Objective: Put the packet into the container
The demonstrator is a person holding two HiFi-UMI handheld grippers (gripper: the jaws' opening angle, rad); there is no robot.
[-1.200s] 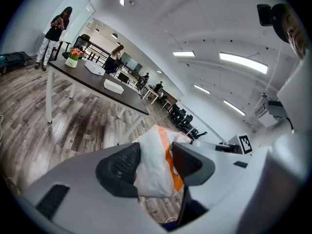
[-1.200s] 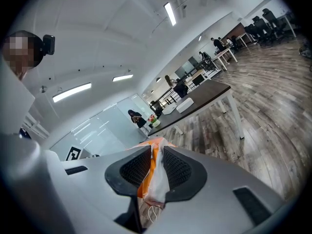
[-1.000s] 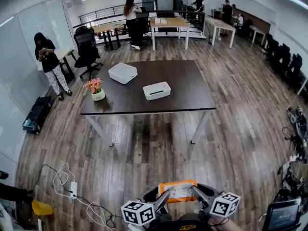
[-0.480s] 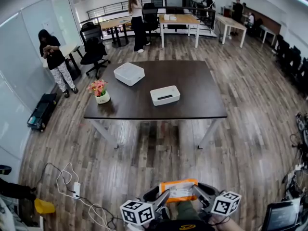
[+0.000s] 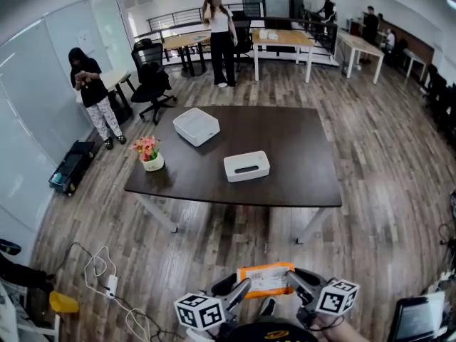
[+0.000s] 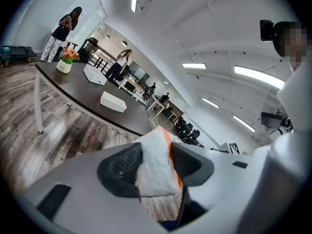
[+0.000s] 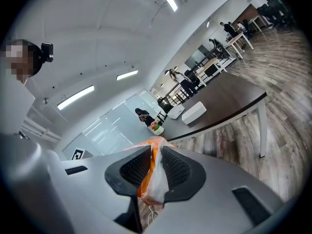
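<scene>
An orange and white packet (image 5: 266, 279) hangs low in the head view, held at both ends. My left gripper (image 5: 241, 289) grips its left end; its jaws have just been closing, and the packet (image 6: 155, 168) fills the gap between the pads. My right gripper (image 5: 293, 279) is shut on the other end, where the packet (image 7: 152, 179) is pinched thin. Ahead on the dark table (image 5: 306, 148) stands a white container with a slot in its top (image 5: 246, 166), also seen in the left gripper view (image 6: 113, 102) and the right gripper view (image 7: 194, 113). Wooden floor separates the grippers from the table.
A second white box with a lid (image 5: 197, 126) and a pot of flowers (image 5: 149, 159) stand on the table's left part. A cable and power strip (image 5: 108, 282) lie on the floor at the left. People stand beyond the table, among office chairs and desks.
The table with its boxes has come nearer and sits lower in the head view. Both grippers keep the packet between them at the same spot in the picture.
</scene>
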